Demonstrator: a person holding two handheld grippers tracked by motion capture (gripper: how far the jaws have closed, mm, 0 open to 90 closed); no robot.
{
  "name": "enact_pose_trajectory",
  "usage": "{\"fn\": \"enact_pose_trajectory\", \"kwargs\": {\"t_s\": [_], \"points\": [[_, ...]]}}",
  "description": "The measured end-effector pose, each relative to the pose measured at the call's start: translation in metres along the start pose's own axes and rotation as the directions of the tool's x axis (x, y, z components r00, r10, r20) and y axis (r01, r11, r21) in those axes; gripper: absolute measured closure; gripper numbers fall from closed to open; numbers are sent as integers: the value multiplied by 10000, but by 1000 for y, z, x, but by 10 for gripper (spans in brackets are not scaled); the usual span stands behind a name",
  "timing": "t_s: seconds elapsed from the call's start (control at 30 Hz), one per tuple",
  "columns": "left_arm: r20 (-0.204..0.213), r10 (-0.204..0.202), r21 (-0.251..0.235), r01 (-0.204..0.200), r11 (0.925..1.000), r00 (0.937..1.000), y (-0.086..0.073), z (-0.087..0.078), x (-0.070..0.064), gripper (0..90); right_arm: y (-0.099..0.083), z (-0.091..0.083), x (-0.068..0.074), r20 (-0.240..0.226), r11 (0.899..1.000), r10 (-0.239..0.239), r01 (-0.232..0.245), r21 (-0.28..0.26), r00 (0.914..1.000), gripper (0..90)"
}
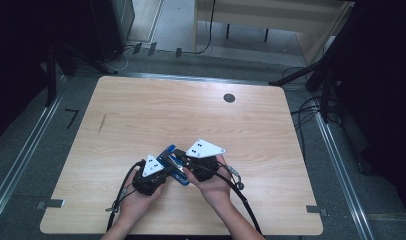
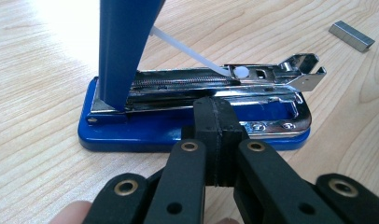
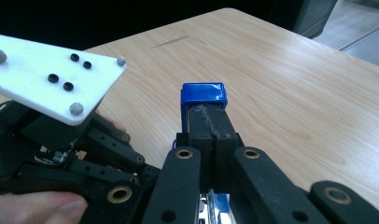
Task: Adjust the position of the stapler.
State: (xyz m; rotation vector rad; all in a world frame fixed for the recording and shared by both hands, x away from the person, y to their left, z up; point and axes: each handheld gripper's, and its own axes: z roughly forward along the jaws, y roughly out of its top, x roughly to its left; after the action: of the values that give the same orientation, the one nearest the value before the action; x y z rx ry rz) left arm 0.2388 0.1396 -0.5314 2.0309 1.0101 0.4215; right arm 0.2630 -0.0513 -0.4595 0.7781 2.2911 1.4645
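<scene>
A blue stapler (image 2: 131, 135) lies on the wooden table (image 1: 191, 115) with its blue lid (image 2: 122, 46) swung upright and its chrome magazine (image 2: 187, 84) bared. A white plastic strip runs from the lid down to the magazine. My left gripper (image 2: 214, 116) is shut, with its tips against the long side of the magazine and base. My right gripper (image 3: 207, 116) is shut too, with its pads laid along the raised lid (image 3: 202, 94) just under its top end. From above, both grippers (image 1: 166, 172) (image 1: 180, 157) meet at the stapler (image 1: 167, 150) near the table's front edge.
A loose bar of staples (image 2: 351, 36) lies on the table beyond the stapler's front end. A dark round grommet (image 1: 229, 98) sits near the table's far edge. Cables trail from both grippers toward the front edge.
</scene>
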Motion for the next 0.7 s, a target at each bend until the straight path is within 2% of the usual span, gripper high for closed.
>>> {"fn": "enact_pose_trajectory", "kwargs": {"t_s": [0.7], "points": [[-37, 38, -8, -38, 10000, 10000, 0, 0, 0, 900, 15, 16, 1, -63, 9999, -73, 72, -124, 10000, 900]]}}
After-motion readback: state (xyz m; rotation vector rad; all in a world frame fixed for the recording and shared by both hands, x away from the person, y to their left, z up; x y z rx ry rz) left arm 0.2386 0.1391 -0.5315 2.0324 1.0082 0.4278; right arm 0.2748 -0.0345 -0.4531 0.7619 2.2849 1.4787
